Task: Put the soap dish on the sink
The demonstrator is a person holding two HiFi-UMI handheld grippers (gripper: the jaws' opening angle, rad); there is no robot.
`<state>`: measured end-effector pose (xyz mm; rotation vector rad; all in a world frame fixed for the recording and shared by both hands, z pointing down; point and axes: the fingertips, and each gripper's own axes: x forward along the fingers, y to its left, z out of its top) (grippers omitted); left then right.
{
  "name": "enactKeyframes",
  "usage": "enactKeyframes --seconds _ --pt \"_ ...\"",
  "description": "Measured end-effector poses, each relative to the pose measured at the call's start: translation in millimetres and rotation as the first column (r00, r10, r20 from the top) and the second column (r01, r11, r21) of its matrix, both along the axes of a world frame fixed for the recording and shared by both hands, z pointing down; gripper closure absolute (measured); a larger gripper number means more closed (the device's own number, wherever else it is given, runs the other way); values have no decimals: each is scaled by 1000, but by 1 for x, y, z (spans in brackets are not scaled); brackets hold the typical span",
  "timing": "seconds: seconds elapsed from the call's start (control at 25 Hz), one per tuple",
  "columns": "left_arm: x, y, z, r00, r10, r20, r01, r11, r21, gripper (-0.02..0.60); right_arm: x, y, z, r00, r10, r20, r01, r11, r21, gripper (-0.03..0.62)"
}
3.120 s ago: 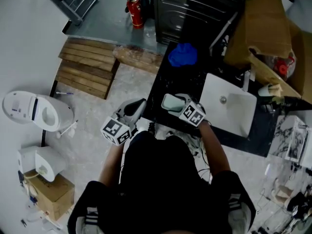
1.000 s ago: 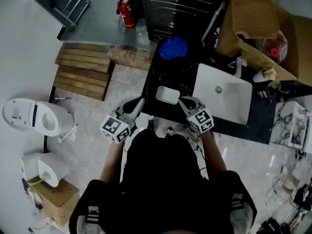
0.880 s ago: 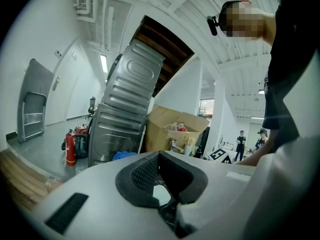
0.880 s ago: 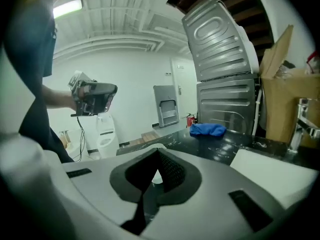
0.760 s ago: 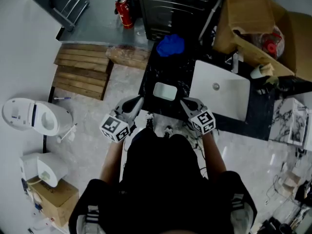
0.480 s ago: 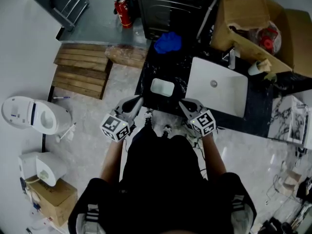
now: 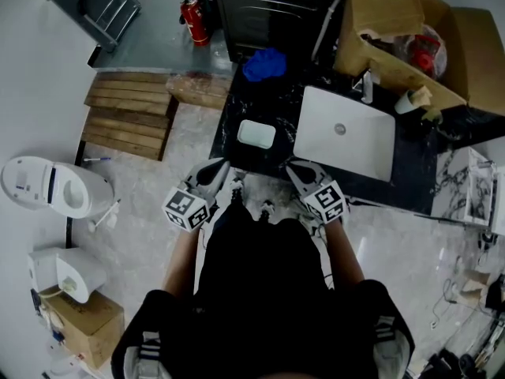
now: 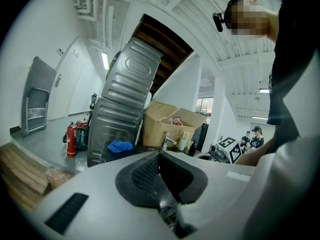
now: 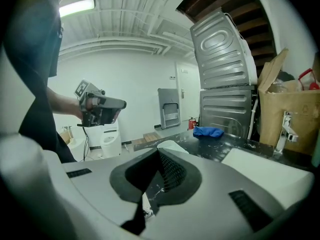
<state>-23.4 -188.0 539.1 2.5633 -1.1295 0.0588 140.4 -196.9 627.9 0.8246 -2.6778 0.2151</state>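
The pale soap dish (image 7: pixel 256 134) lies on the black marble counter (image 7: pixel 237 105), just left of the white sink basin (image 7: pixel 345 133). Nothing holds it. My left gripper (image 7: pixel 219 165) hangs in front of the counter's near edge, left of the dish, its jaws shut and empty. The right gripper (image 7: pixel 290 169) sits off the same edge, nearer me than the dish and a little right of it, shut on nothing. In the right gripper view the soap dish (image 9: pixel 170 145) peeks over the shut right gripper (image 9: pixel 159 155). The left gripper (image 8: pixel 159 156) shows its jaws meeting.
A blue cloth (image 7: pixel 264 64) lies at the counter's far end. The faucet (image 7: pixel 368 85) stands behind the basin, with cardboard boxes (image 7: pixel 402 30) beyond. A grey metal panel (image 7: pixel 276 6), a fire extinguisher (image 7: pixel 189 10), a wooden pallet (image 7: pixel 130 113) and a toilet (image 7: pixel 47 188) surround the counter.
The soap dish, earlier held at my right gripper, now lies free on the counter. Both grippers have drawn back from it toward me, off the counter's near edge.
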Motion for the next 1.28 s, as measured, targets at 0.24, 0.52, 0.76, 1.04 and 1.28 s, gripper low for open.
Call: enactKeyframes --seconds 0.24,0.52,0.76,1.04,1.28 --pt "3 11 1 1000 3 6 -3 1000 1 583 -1 14 -2 1000 4 16 -4 1000 -4 599" --pt "5 22 3 1000 3 12 -3 1000 5 583 2 26 2 1000 -3 -3 3 1000 -2 600" --pt "5 28 6 1000 -5 17 5 1000 5 583 6 29 -1 1000 7 -26 -8 1000 -24 600" --pt "4 28 3 1000 -10 20 10 1000 5 583 2 30 -4 999 2 -36 -3 1000 -15 600" --pt "9 25 4 1000 -3 16 3 1000 4 583 2 29 -5 999 3 -44 -4 1000 -19 600"
